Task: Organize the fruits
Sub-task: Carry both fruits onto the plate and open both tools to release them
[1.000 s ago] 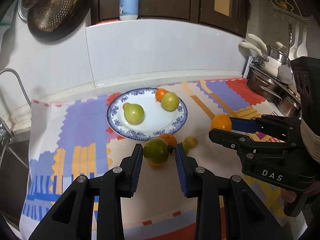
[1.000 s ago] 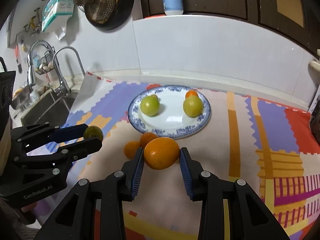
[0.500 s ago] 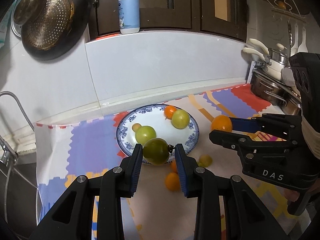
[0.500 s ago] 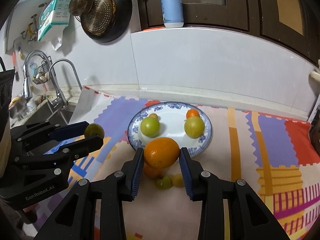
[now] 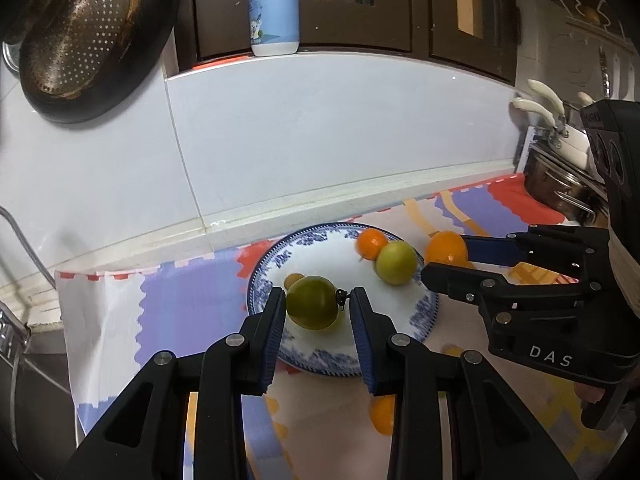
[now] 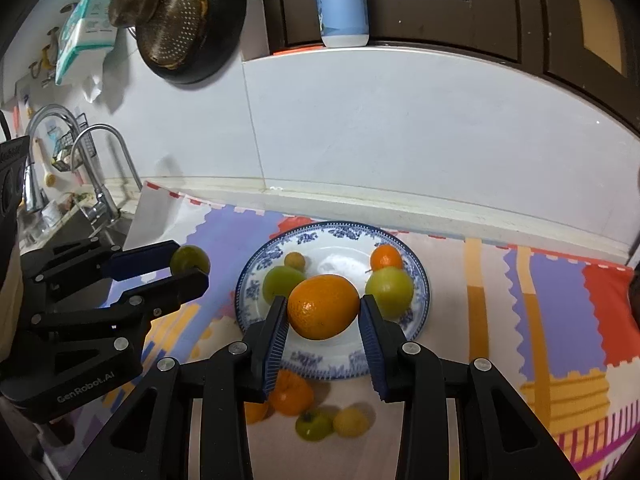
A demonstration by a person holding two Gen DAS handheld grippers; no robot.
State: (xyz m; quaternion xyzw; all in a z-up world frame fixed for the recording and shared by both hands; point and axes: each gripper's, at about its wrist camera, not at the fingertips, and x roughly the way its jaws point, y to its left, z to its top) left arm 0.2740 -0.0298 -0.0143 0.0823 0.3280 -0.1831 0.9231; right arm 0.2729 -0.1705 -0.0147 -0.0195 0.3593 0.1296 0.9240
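Observation:
My left gripper [image 5: 316, 308] is shut on a green tomato [image 5: 312, 307] and holds it above the near left part of the blue-and-white plate [image 5: 424, 320]. My right gripper [image 6: 323, 308] is shut on a large orange [image 6: 323, 306], held above the plate [image 6: 340, 236]. On the plate lie a green fruit [image 6: 389, 289], a small orange [image 6: 385, 257], another green fruit [image 6: 280, 282] and a small yellow-brown fruit [image 6: 295, 260]. Loose on the mat in front of the plate lie an orange [image 6: 291, 396], a small green fruit [image 6: 313, 426] and a small yellow fruit [image 6: 350, 422].
A patterned mat [image 6: 552, 312] covers the counter. A sink with taps [image 6: 96, 184] is at the left. Pots [image 5: 560, 196] stand at the right. A strainer pan [image 5: 80, 36] hangs on the wall; a blue bottle [image 5: 274, 8] stands on the ledge above.
Both grippers have moved forward and up with their fruits, from above the loose fruits on the mat to over the plate.

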